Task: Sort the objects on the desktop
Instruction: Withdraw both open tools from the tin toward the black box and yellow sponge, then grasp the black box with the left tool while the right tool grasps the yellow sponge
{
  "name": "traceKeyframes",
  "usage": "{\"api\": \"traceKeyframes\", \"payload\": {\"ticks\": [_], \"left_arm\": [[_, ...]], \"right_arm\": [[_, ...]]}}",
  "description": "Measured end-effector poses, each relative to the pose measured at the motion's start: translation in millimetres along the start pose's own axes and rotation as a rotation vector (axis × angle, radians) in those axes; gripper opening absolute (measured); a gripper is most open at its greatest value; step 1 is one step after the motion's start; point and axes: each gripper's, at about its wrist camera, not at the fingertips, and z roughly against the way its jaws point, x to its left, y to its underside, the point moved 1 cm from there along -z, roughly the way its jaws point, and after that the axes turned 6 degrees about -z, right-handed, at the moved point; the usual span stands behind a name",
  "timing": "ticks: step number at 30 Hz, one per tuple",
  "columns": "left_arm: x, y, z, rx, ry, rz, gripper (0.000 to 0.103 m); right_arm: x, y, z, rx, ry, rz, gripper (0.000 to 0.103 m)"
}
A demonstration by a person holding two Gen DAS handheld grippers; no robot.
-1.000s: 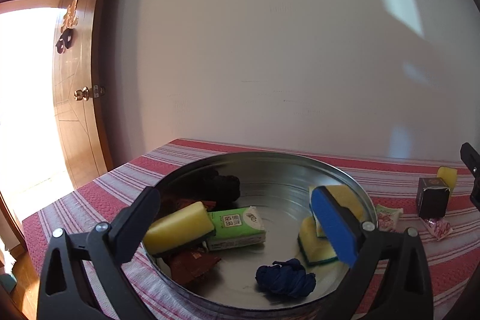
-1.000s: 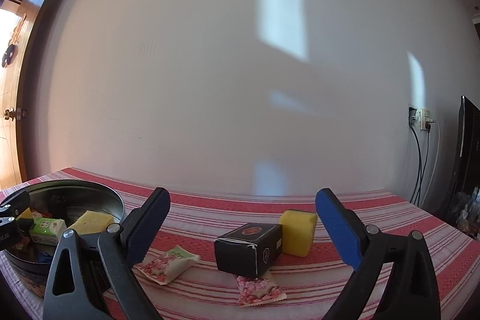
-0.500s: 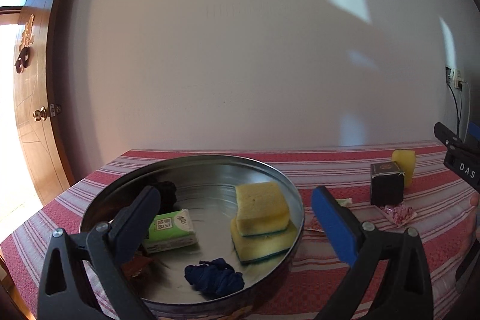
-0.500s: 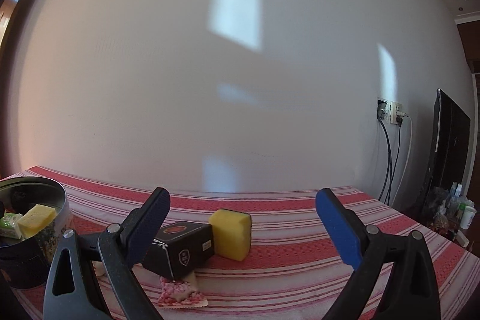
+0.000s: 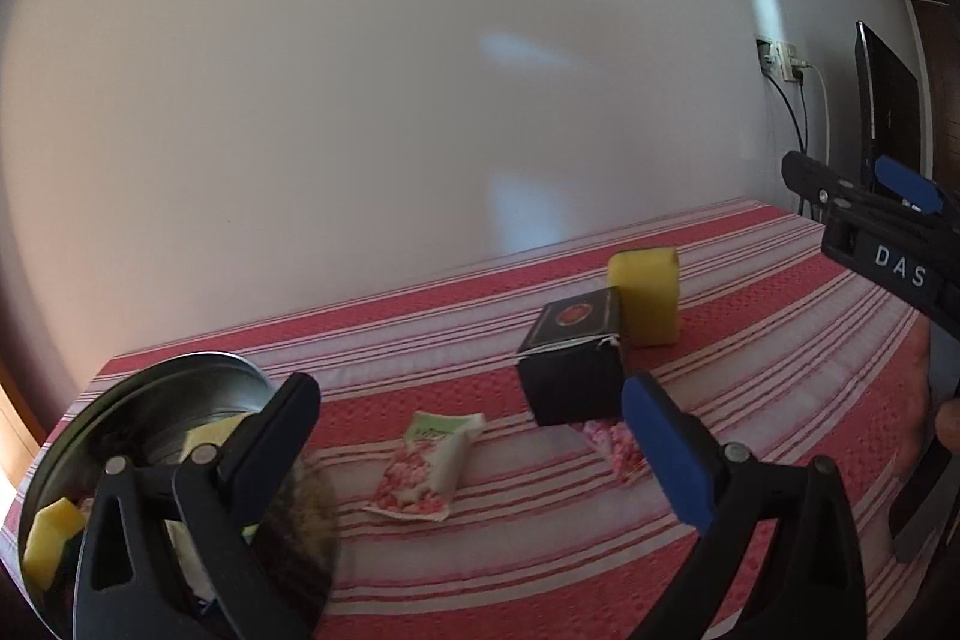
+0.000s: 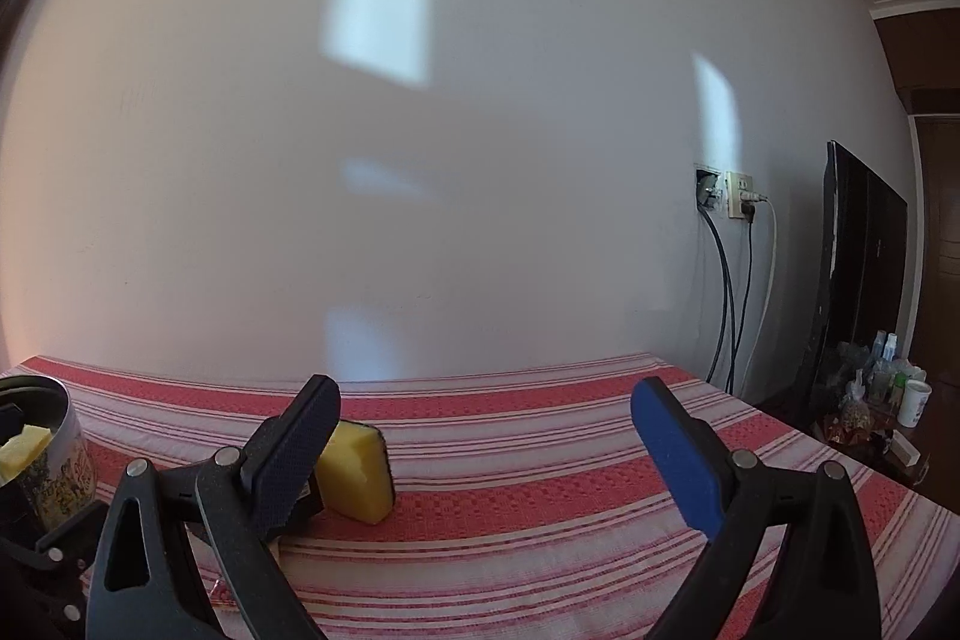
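Both tongs — left (image 5: 468,436), right (image 6: 486,442) — gape wide, empty, above the striped tablecloth (image 5: 750,358).

box (image 5: 570,376) before sponge (image 5: 645,295), packet (image 5: 429,466) left, tin (image 5: 150,400) farther left

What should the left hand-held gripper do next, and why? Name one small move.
Probably ease the left hand-held gripper forward and down over the snack packet. Its jaws are open and empty, the packet lies loose on the striped cloth right between them, and the metal tin sits just to its left.
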Motion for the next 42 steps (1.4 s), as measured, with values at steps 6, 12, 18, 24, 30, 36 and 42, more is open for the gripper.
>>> {"api": "traceKeyframes", "payload": {"ticks": [6, 12, 18, 24, 30, 36, 42], "left_arm": [[-27, -26, -51, 0.052, 0.160, 0.003, 0.102], [-34, -37, -107, 0.193, 0.187, 0.081, 0.102], [-31, -30, -125, 0.280, 0.243, 0.144, 0.061], [-36, -26, -113, 0.266, 0.305, 0.114, 0.056], [-27, -28, -60, 0.044, 0.245, 0.116, 0.056], [2, -11, -10, -0.058, 0.164, 0.171, 0.056], [12, -5, 11, -0.123, 0.114, 0.180, 0.056]], "right_arm": [[-40, -1, -19, 0.094, 0.051, -0.141, 0.099], [-52, 1, -26, 0.140, 0.050, -0.211, 0.099], [-42, 5, -28, 0.156, 0.033, -0.159, 0.099], [-41, 8, -28, 0.161, 0.045, -0.146, 0.099], [-43, 10, -31, 0.182, 0.036, -0.155, 0.099], [-41, 15, -49, 0.272, -0.026, -0.181, 0.099], [-29, 19, -97, 0.466, -0.177, -0.249, 0.099]]}}
